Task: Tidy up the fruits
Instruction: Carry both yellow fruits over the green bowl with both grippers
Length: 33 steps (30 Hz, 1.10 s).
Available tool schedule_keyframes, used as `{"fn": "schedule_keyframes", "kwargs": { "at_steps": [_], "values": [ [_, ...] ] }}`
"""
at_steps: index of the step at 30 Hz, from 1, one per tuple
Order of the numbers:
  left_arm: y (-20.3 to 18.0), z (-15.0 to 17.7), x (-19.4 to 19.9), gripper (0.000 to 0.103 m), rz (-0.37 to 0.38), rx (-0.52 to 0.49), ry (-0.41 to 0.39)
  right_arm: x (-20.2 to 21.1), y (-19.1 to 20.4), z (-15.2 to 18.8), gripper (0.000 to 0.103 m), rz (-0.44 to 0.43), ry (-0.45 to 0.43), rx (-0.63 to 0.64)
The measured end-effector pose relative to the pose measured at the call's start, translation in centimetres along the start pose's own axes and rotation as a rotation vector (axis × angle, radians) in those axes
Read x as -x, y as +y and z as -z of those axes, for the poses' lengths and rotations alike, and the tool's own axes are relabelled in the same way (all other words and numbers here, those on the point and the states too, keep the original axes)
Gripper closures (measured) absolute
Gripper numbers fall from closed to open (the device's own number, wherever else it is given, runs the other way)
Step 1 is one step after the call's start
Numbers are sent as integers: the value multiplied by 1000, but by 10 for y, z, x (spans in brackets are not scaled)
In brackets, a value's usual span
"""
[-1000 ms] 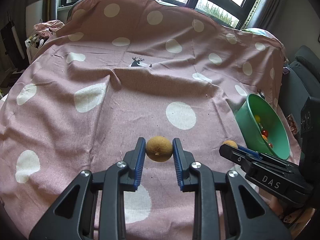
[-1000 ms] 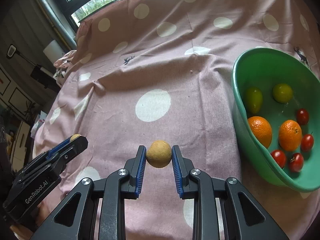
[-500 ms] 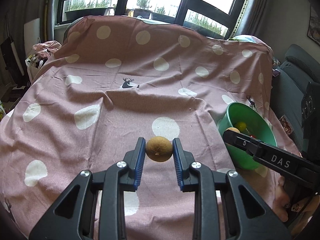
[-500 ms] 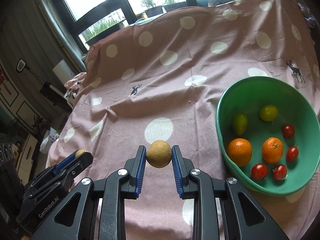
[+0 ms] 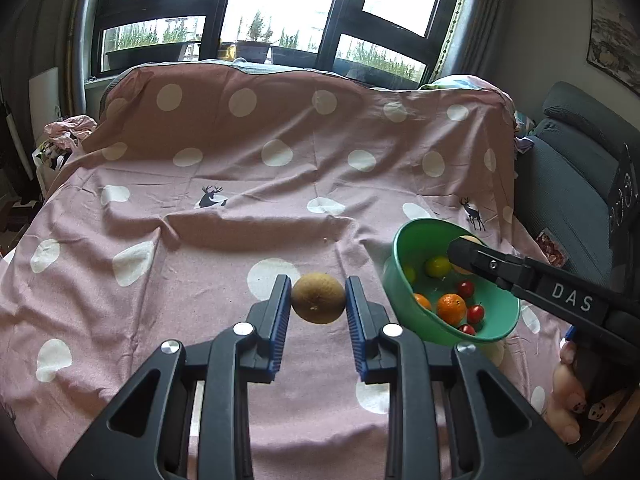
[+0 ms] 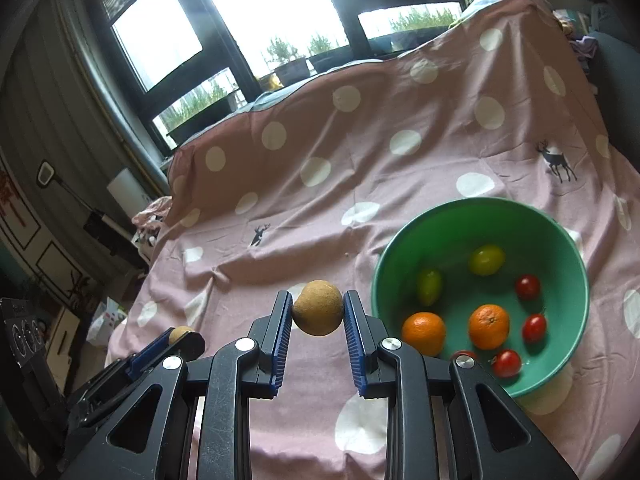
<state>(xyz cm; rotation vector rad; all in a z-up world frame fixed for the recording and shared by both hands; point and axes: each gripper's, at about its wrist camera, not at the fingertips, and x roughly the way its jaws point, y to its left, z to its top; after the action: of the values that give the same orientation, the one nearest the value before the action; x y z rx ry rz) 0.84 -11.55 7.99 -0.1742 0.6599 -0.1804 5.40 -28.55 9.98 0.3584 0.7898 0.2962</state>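
Right wrist view showed the right tongs (image 6: 317, 314) clenched on a brown fruit (image 6: 318, 307), left of the bowl (image 6: 420, 240); left tongs (image 5: 318, 300) gripped another fruit (image 5: 318, 298), farther left of it.

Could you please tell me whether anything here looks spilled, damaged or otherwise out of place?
Nothing stands out. The green plastic bowl sits upright on the rumpled pink polka-dot cloth with its oranges and tomatoes inside, nothing spilled. Each hand-held gripper squarely holds a round brownish fruit.
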Motion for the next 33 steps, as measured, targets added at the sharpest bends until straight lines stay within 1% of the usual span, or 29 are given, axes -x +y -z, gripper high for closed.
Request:
{"fn": "schedule_keyframes", "kwargs": {
  "at_steps": [7, 13, 18, 22, 29, 33],
  "values": [
    [-33, -7, -5, 76, 43, -41, -7, 20, -21, -6, 76, 24, -61, -46],
    [-55, -11, -13, 76, 75, -66, 2, 37, -43, -11, 76, 55, -106, -88],
    [-74, -12, -26, 76, 104, -89, 26, 46, -64, -14, 76, 115, -131, -130],
    [-87, -12, -39, 76, 130, -98, 54, 47, -82, -15, 76, 167, -131, -175],
    [-108, -12, -61, 76, 174, -109, 102, 46, -111, -15, 76, 233, -116, -228],
    [-119, -10, -74, 76, 199, -112, 139, 43, -125, -13, 76, 234, -100, -263]
  ]
}}
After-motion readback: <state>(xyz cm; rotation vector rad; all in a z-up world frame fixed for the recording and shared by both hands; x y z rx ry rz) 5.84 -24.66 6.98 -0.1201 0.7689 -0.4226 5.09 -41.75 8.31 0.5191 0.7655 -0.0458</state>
